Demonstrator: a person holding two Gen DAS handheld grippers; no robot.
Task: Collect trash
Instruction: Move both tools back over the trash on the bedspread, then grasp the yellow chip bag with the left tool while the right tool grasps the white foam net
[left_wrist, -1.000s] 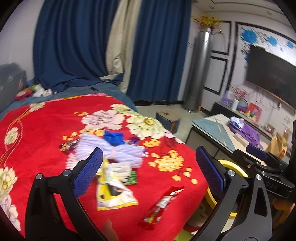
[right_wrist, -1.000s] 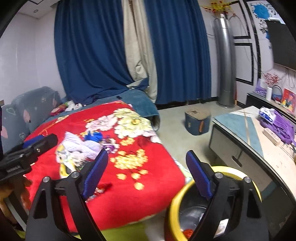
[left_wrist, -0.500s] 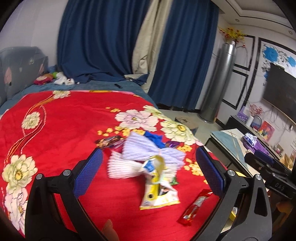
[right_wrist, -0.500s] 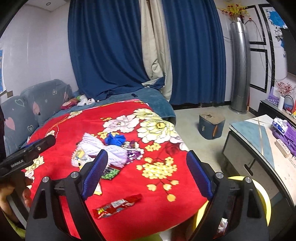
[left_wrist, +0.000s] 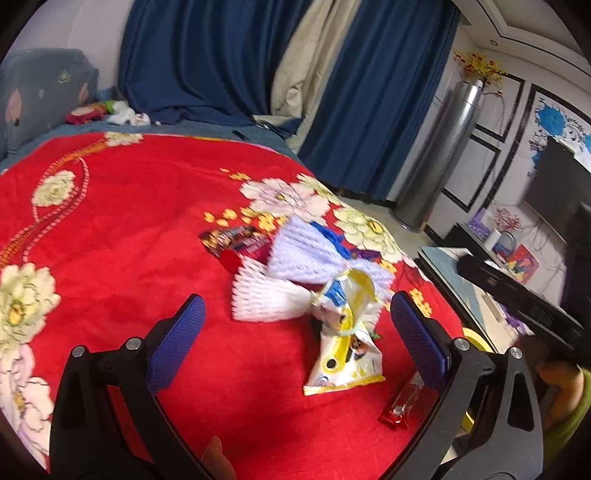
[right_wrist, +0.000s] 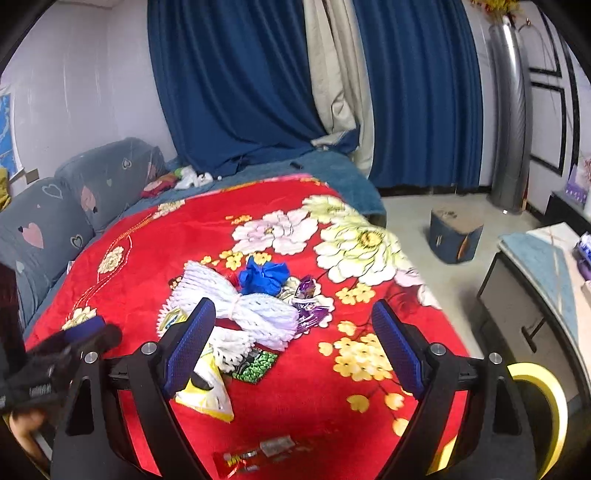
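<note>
Fuzzy red flower blanket (left_wrist: 122, 229): soft cloth, matt, under both jaw pairs.
White foam net sleeves (right_wrist: 240, 310): ribbed, squishy-looking, matt, ahead between right jaws.
Yellow-white snack bag (left_wrist: 341, 354): shiny crinkly plastic, between left jaws.
Red candy wrapper (left_wrist: 400, 408): glossy foil, by left gripper's right jaw.
Crumpled blue plastic bag (right_wrist: 264, 278): smooth, slight shine, past foam.
Purple wrapper (right_wrist: 308, 306): shiny foil.
Blue jaw pads (right_wrist: 190, 341): bumpy rubber look, matt.
Black gripper arms (left_wrist: 99, 402): smooth hard plastic.
Tall silver cylinder (right_wrist: 511, 110): shiny metal, far right.
</note>
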